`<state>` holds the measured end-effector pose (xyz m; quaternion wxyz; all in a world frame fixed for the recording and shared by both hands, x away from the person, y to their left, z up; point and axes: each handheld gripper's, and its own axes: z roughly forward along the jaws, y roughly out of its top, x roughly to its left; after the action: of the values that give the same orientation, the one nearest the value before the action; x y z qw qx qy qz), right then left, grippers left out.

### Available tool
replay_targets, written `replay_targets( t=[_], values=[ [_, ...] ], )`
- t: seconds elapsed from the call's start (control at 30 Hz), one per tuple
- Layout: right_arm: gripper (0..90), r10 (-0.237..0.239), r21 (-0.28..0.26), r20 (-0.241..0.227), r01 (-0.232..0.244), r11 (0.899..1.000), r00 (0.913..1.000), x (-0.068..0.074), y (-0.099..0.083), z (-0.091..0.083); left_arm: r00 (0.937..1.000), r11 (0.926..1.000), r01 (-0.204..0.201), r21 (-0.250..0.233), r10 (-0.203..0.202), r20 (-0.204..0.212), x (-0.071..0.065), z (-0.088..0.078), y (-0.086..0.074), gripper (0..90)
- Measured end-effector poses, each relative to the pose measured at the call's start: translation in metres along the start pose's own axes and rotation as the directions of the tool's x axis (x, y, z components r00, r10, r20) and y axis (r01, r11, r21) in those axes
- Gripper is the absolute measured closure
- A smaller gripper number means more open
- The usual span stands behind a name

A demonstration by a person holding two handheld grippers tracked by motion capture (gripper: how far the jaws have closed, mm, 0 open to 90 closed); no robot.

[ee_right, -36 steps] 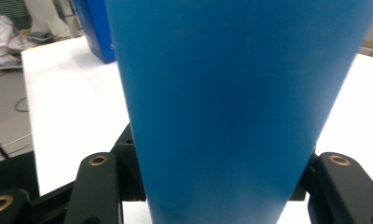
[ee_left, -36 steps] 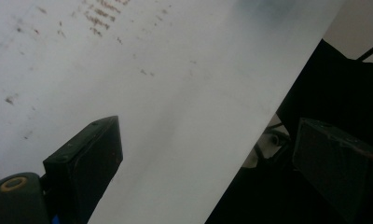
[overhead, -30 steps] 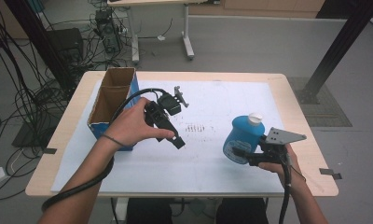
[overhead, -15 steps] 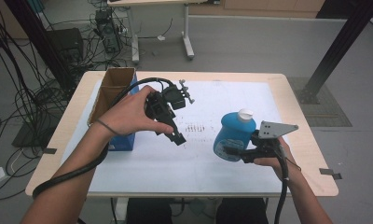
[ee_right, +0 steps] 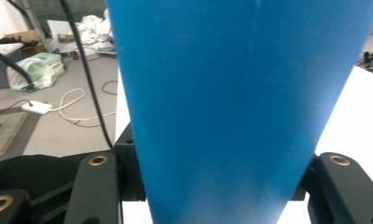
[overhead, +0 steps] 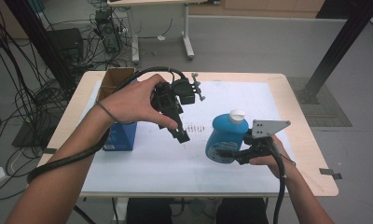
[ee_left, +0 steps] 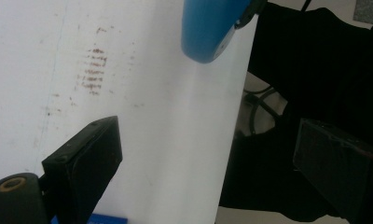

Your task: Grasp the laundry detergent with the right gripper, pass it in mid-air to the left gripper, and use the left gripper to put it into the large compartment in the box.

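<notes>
Since the earlier frame, the right claw (overhead: 235,154) has carried the blue bottle (overhead: 225,137) leftward toward mid-worktop (overhead: 310,154), and the left claw (overhead: 181,135) has risen, jaws released and empty. The right claw is clenched on the bottle's lower body; keep it upright, squeeze steady. The bottle sits just right of the left claw.

1. The high view looks forward and down on the desk (overhead: 296,88) from above the person's side, far enough off to take in the floor behind
2. The left gripper view looks along its own parted jaws, steeply down at the desk's near edge, close up
3. The right gripper view looks level along its jaws, pressed right up to the blue bottle (ee_right: 240,107)
4. All three views share that bottle (overhead: 224,137) (ee_left: 208,28) and the white desk sheet (overhead: 250,95)
</notes>
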<state>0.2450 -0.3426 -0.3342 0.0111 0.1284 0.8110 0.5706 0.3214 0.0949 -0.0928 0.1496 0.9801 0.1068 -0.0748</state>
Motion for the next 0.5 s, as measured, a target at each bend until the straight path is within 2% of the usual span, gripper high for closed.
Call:
replay_targets(
  t=[0.17,0.33,0.5],
  values=[
    [41.8,-0.011,0.024,-0.038,0.012,1.0,0.9992,-0.003,0.007,0.006,0.9998,0.9993,-0.02,0.03,0.021,-0.006,-0.004,-0.001,0.011,8.3],
    [41.8,-0.022,0.034,-0.066,0.024,0.999,0.9976,-0.005,0.011,0.013,0.9981,0.9958,-0.061,0.068,0.061,0.003,-0.008,0.0,0.028,8.3],
    [41.8,-0.033,0.04,-0.088,0.037,0.999,0.9956,-0.007,0.016,0.021,0.997,0.9932,-0.077,0.087,0.077,0.006,-0.012,-0.001,0.038,8.4]
  ],
)
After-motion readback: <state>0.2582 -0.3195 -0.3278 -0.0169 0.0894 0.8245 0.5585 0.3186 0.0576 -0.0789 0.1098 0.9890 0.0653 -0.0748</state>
